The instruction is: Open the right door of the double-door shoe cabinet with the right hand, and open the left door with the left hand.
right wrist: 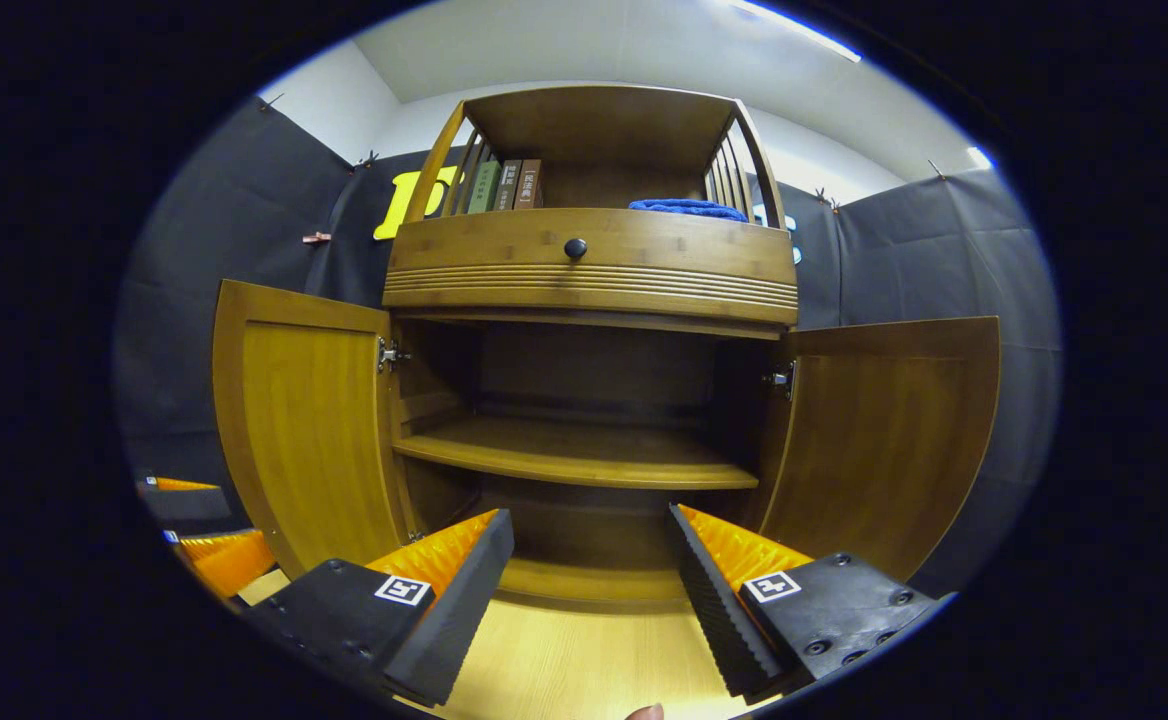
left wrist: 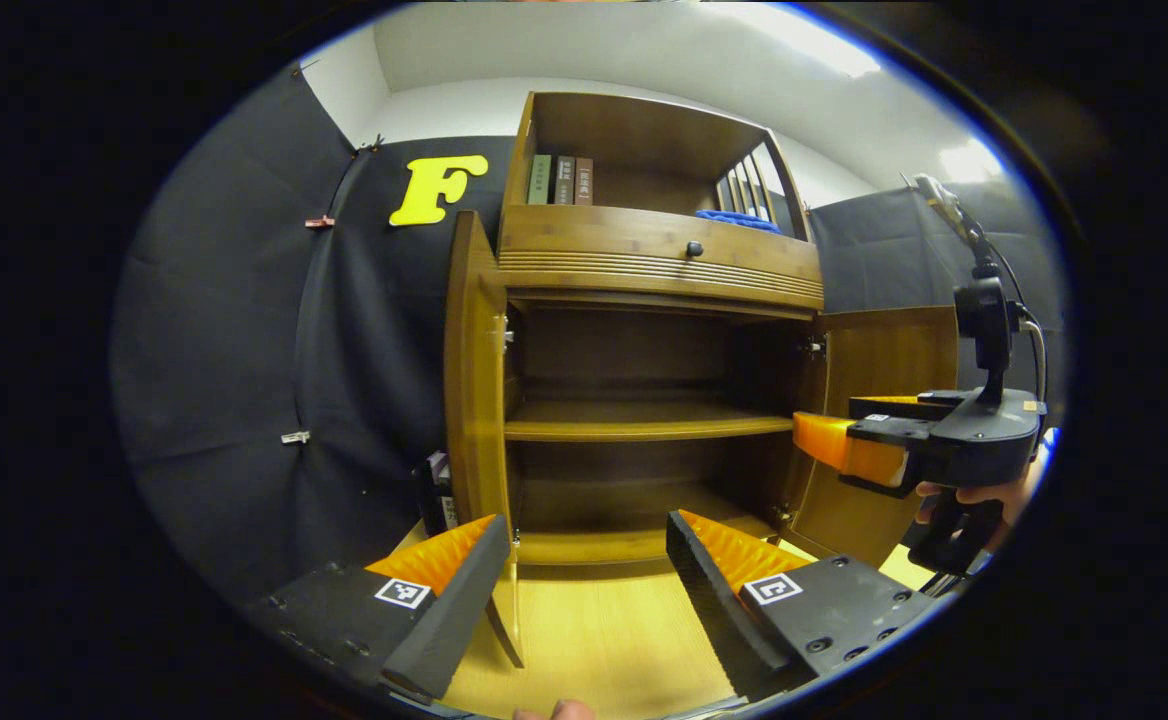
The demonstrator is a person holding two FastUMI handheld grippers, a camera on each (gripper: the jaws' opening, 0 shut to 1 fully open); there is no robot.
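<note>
My shoe cabinet (right wrist: 594, 260) is warm varnished wood with a soft sheen, both doors (right wrist: 309, 430) showing vertical grain. Its hinges (right wrist: 391, 355) look like bright metal. A blue cloth (right wrist: 686, 208) lies up top. The floor (right wrist: 584, 660) is pale, smooth wood.

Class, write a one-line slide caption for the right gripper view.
Open right gripper faces the shoe cabinet, left door and right door open.

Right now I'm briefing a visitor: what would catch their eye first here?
The cabinet in the middle, with its left door and right door both swung wide, showing a bare shelf. Up top stand books at left, with a blue cloth at right. Both grippers, left and right, are open.
</note>
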